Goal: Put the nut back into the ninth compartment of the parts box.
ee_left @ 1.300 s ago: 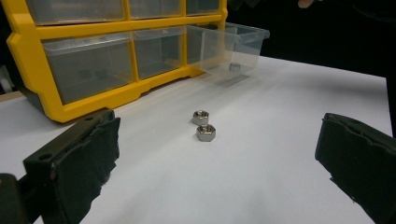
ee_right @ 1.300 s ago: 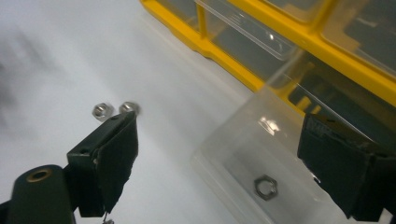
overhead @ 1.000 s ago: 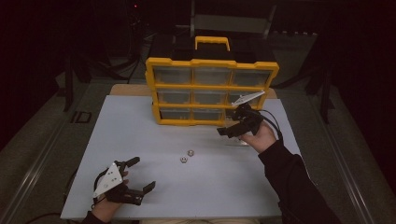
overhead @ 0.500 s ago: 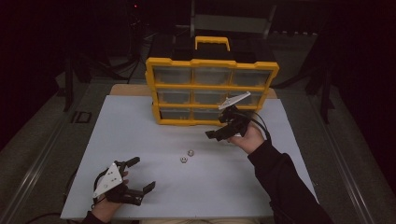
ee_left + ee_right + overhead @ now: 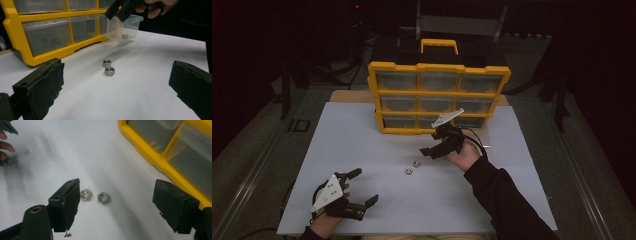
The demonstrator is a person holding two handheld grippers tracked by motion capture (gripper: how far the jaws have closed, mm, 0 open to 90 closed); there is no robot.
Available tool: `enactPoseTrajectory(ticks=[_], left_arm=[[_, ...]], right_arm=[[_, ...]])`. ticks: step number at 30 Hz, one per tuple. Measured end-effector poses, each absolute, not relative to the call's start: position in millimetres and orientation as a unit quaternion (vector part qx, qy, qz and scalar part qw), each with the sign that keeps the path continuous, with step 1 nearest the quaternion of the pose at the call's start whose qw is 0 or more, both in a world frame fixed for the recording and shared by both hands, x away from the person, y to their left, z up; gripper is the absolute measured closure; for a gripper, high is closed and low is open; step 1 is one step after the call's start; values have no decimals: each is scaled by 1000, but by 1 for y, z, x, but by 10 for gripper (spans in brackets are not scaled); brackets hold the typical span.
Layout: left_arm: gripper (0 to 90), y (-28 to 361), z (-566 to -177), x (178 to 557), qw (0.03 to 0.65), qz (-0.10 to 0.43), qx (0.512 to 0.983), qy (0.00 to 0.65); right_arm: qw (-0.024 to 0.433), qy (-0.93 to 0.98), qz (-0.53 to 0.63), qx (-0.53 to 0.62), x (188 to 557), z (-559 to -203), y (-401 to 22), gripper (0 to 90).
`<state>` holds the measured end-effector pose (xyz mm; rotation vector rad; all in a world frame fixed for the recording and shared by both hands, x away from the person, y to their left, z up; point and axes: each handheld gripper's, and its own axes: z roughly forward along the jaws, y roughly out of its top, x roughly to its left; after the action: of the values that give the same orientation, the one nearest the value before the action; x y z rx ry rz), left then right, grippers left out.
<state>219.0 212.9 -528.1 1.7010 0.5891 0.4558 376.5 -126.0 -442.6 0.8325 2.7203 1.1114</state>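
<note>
Two hex nuts (image 5: pixel 412 167) lie side by side, touching or nearly, mid-worktop (image 5: pixel 362 150), in front of the yellow drawer organizer (image 5: pixel 439 95). Right gripper (image 5: pixel 432 151) sits just above and right of them, jaws wide but just been closing, nothing between them. Left gripper (image 5: pixel 362 187) near the front-left edge, jaws wide, empty. Clear drawer (image 5: pixel 123 26) pulled out with one nut (image 5: pixel 124 36) inside.

Dim surroundings, lit tabletop, slight blur

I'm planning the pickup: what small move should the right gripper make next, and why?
Probably lower the right gripper over the nearer hex nut. Its jaws, open though just closing, frame it from above; the second nut lies beside one jaw, so centre first.
</note>
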Motion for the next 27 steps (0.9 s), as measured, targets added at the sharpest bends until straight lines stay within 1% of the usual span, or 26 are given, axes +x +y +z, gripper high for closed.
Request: enactPoseTrajectory(ticks=[3, 4, 5, 11, 16, 20, 27], left_arm=[[0, 213, -528, 219, 599, 196, 734, 254], [0, 213, -528, 219, 599, 197, 734, 254], [0, 213, -528, 219, 599, 197, 733, 254], [0, 213, -528, 219, 600, 197, 733, 253], [0, 213, -528, 219, 600, 196, 733, 253], [0, 213, -528, 219, 600, 196, 733, 253], [0, 214, -528, 219, 601, 195, 733, 252]], right_arm=[[41, 892, 360, 270, 376, -449, -122, 246], [36, 895, 356, 267, 376, -456, -118, 285], [34, 896, 355, 267, 375, -458, -116, 303], [23, 899, 351, 259, 374, -474, -107, 347], [26, 902, 342, 262, 374, -485, -99, 400], [26, 905, 332, 264, 375, -495, -94, 425], [42, 912, 312, 261, 376, -509, -87, 473]])
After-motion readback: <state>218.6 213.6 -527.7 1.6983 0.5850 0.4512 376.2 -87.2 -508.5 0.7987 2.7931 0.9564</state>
